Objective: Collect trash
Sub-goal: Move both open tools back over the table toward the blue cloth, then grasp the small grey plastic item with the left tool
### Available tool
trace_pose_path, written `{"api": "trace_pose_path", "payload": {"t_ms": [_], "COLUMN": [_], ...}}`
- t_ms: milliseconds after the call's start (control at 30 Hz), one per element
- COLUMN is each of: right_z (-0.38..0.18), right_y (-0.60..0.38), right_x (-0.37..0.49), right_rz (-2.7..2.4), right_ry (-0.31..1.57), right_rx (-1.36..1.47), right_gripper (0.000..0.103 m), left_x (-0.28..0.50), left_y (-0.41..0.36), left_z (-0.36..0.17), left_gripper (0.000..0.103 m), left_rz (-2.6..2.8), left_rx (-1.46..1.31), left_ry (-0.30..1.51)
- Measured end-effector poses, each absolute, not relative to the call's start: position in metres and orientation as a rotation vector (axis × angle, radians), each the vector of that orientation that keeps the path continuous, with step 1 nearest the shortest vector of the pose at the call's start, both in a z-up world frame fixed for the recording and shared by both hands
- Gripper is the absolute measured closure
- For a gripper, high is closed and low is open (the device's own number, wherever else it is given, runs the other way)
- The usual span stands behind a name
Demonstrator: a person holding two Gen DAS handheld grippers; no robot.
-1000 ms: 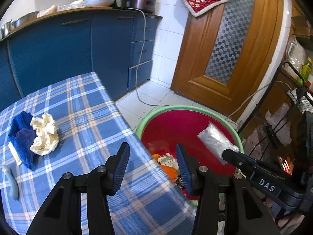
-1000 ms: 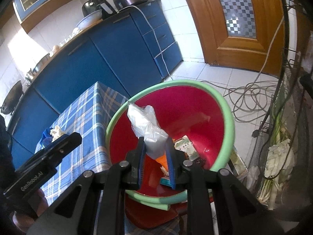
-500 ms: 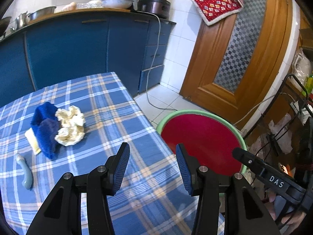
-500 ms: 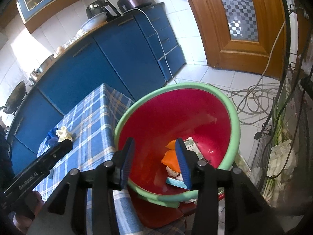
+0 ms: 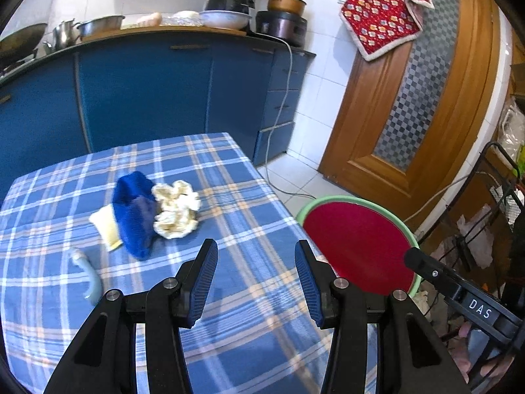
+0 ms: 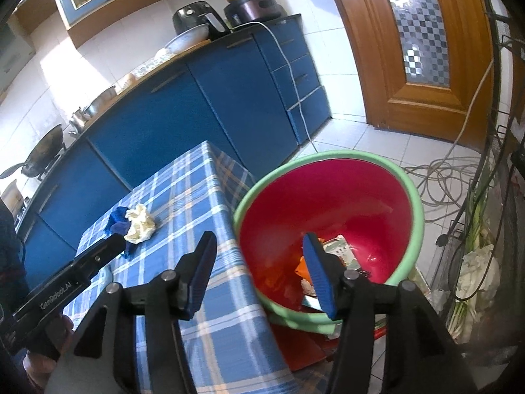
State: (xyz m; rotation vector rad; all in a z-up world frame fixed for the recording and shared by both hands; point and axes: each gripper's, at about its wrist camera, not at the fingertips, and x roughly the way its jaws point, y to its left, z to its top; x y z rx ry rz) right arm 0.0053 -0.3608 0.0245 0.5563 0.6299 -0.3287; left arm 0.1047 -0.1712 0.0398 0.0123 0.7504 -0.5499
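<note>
A crumpled cream paper wad point(image 5: 176, 209) lies on the blue checked tablecloth point(image 5: 229, 295), touching a blue cloth point(image 5: 134, 211); it also shows in the right wrist view point(image 6: 140, 223). My left gripper point(image 5: 256, 277) is open and empty above the table, short of the wad. My right gripper point(image 6: 259, 272) is open and empty over the near rim of the red basin with a green rim point(image 6: 331, 197), which holds orange and printed wrappers point(image 6: 338, 249). The basin also shows in the left wrist view point(image 5: 357, 243), beside the table's right edge.
A yellow sponge point(image 5: 105, 228) and a pale blue handle point(image 5: 87, 275) lie left of the cloth. Blue cabinets point(image 5: 147, 95) stand behind the table. A wooden door point(image 5: 416, 98), floor cables point(image 6: 439, 177) and a wire rack point(image 6: 492, 197) are to the right.
My right gripper opened and let go of the clear plastic bag over the basin, then drew back. My left gripper swung left and up, so the paper wad is nearer the middle.
</note>
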Motion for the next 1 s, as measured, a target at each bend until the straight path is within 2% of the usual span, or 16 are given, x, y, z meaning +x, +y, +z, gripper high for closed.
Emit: {"api": "trace_pose_path", "payload": {"t_ms": [600,1000], "right_z": [0.033,0.028], "right_y": [-0.318,-0.306], "right_x": [0.025,0.041], "right_rz": [-0.258,-0.243], "right_ry": [0.650,0.685], "right_rx": [0.502,0.481], "right_gripper": [0.035,0.034], "left_x": [0.113,0.139], "left_y": [-0.100,-0.064], "left_z": [0.046,0.023], "left_gripper": [0.053,0.053], "left_rz": [-0.417,-0.302], "left_rx": [-0.037,-0.041], "left_ry": [0.732,0.783]}}
